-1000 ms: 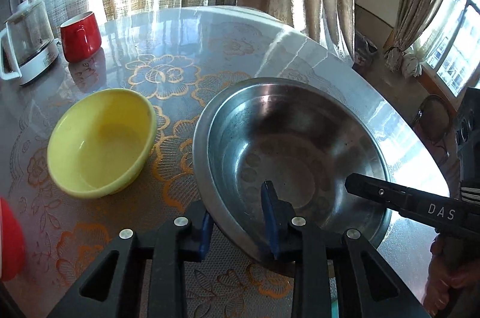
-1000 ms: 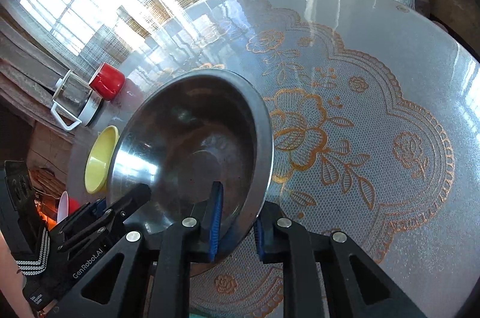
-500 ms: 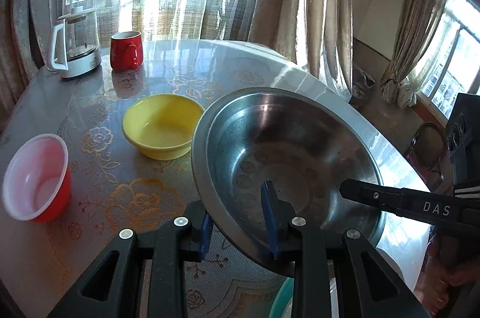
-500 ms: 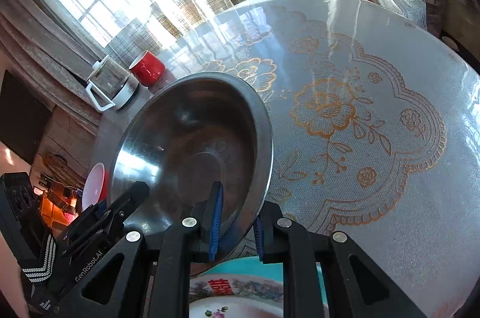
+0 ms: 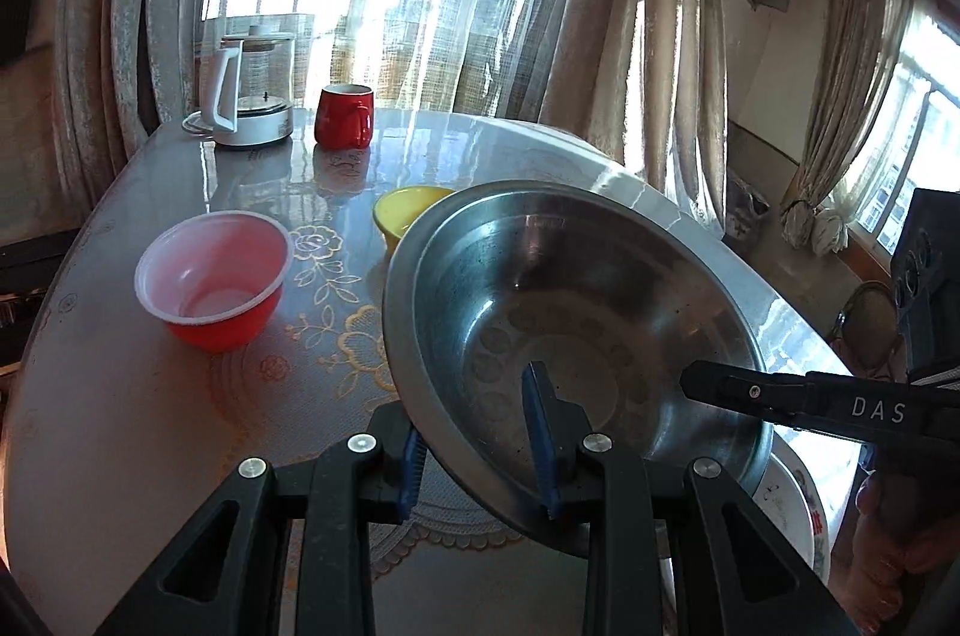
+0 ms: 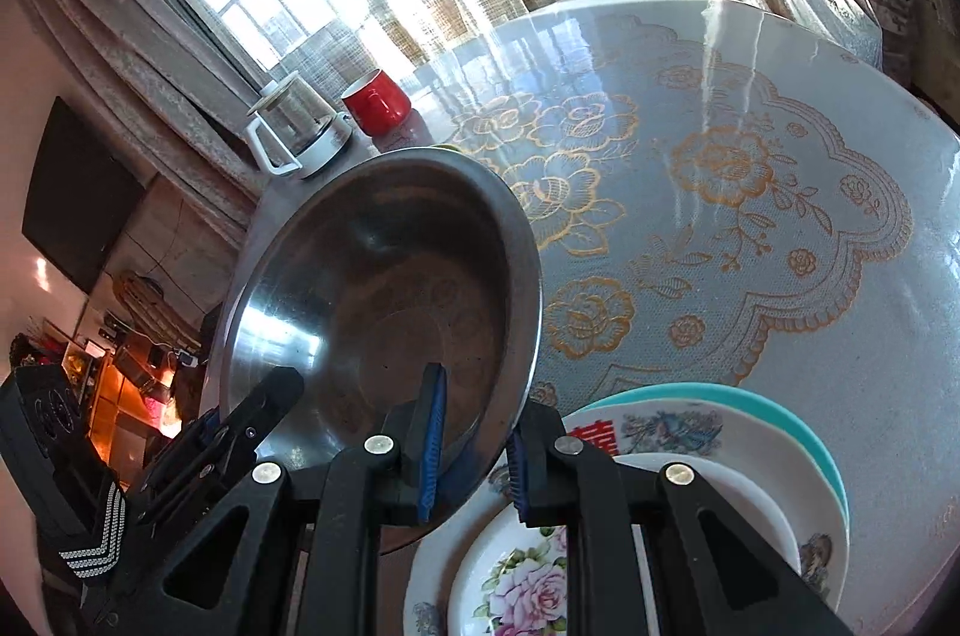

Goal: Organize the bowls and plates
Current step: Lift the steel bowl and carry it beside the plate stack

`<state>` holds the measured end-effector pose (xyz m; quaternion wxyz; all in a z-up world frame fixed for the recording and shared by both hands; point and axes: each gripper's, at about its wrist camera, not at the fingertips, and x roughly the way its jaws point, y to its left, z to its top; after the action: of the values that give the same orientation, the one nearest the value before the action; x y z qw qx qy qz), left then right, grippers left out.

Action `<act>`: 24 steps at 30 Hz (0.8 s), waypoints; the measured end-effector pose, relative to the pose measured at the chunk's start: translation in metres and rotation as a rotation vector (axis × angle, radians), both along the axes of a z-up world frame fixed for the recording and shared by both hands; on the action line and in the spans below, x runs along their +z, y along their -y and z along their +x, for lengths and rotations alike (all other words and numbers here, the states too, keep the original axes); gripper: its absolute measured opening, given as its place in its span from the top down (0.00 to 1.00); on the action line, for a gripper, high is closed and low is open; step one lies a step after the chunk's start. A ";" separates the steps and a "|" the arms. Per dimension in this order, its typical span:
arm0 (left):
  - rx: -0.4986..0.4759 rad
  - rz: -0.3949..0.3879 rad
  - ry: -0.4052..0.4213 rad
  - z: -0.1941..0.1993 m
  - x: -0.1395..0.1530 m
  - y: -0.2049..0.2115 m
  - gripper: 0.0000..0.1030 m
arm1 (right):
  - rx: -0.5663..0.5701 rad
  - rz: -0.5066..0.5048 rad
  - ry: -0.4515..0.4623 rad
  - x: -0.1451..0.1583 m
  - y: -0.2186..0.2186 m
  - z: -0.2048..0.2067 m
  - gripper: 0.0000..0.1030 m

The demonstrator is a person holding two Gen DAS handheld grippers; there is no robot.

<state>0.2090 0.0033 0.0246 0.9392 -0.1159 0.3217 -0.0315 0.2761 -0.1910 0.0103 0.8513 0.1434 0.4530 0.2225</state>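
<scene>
Our left claw (image 5: 480, 447) pinches the near rim of the steel bowl (image 5: 576, 324), one blue pad under the rim and the other inside the basin. Our right claw (image 6: 471, 447) grips the same bowl (image 6: 384, 300) at another part of its rim, one pad inside and one outside the wall. In the left wrist view the right claw (image 5: 780, 393) reaches in from the right edge, its finger marked "DAS".

We hold the bowl tilted and lifted off the worktop (image 5: 120, 396), above a stack of plates (image 6: 708, 456) near the worktop's edge: a flowered plate (image 6: 528, 588) on top, a white one with red characters under it, and a teal-rimmed one at the bottom. In the left wrist view a sliver of the stack (image 5: 798, 510) peeks out beneath the bowl's right side.

Farther out on the lace-patterned cloth sits a red plastic bowl (image 5: 213, 288) with a white inside, well to the left of the steel one. A yellow bowl (image 5: 408, 213) is partly hidden behind the steel rim. At the far end, by the curtained window, a red mug (image 5: 343, 116) stands just beside a glass kettle (image 5: 249, 93).
</scene>
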 end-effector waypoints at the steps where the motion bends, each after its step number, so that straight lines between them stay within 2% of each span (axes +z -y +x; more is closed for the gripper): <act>1: 0.009 -0.002 0.001 -0.005 -0.001 -0.004 0.71 | 0.005 0.001 0.002 -0.001 -0.004 -0.004 0.82; 12: 0.090 -0.042 -0.027 -0.056 -0.018 -0.042 0.71 | 0.048 0.056 -0.020 -0.015 -0.040 -0.036 0.82; 24: 0.140 -0.002 -0.041 -0.091 -0.036 -0.062 0.71 | 0.092 0.039 -0.057 -0.032 -0.074 -0.055 0.82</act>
<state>0.1181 0.0655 -0.0110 0.9323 -0.1397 0.3317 0.0365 0.2213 -0.1168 -0.0218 0.8239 0.1453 0.4787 0.2664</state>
